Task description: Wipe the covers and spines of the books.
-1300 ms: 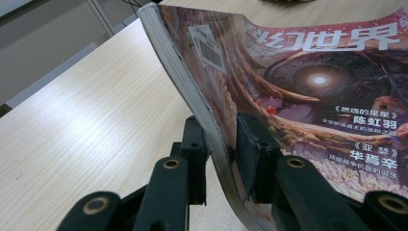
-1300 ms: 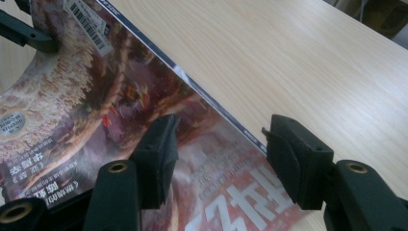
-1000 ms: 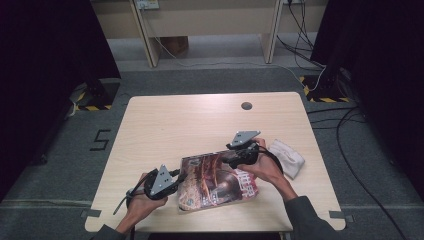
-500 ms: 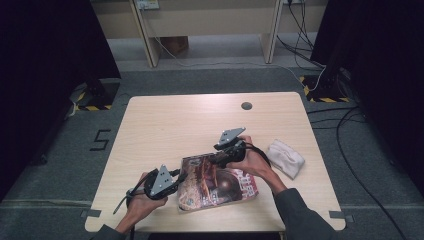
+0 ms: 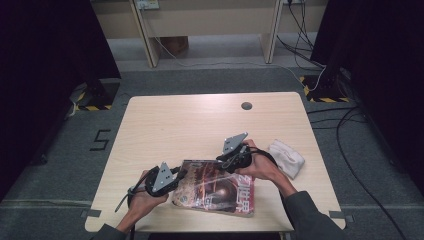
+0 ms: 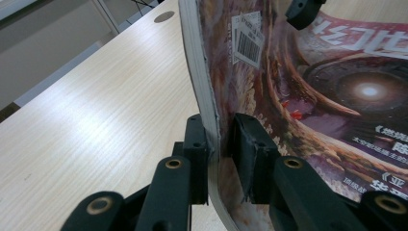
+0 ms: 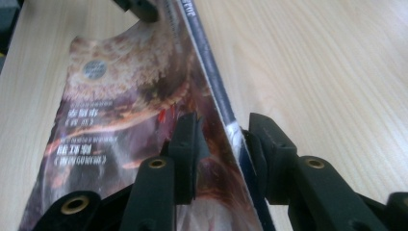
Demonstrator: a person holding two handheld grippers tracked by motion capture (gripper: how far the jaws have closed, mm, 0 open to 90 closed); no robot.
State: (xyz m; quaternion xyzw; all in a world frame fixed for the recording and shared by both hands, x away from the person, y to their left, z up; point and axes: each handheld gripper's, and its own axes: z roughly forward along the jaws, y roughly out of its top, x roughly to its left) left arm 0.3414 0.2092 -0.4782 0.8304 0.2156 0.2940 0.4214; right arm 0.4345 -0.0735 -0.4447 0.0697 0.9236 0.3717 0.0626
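A glossy magazine [image 5: 215, 187] lies near the front edge of the counter [image 5: 200, 120], a little right of the middle, with a white cloth [image 5: 286, 157] lying just beside it to the right. The left gripper [image 6: 219, 144] is clamped narrow on the magazine's left edge, and the pages bow upward between the pads. The right gripper [image 7: 222, 139] straddles the spine at the far right corner; its jaws have just been closing, with the spine and cover between them, and a sliver of gap on one side leaves it unclear whether they press yet. The magazine looks light and floppy: thin pages, a slick cover, likely to sag or slip if pinched by the cover alone. The bound spine is the stiffest place to take hold, with full page thickness between the pads.
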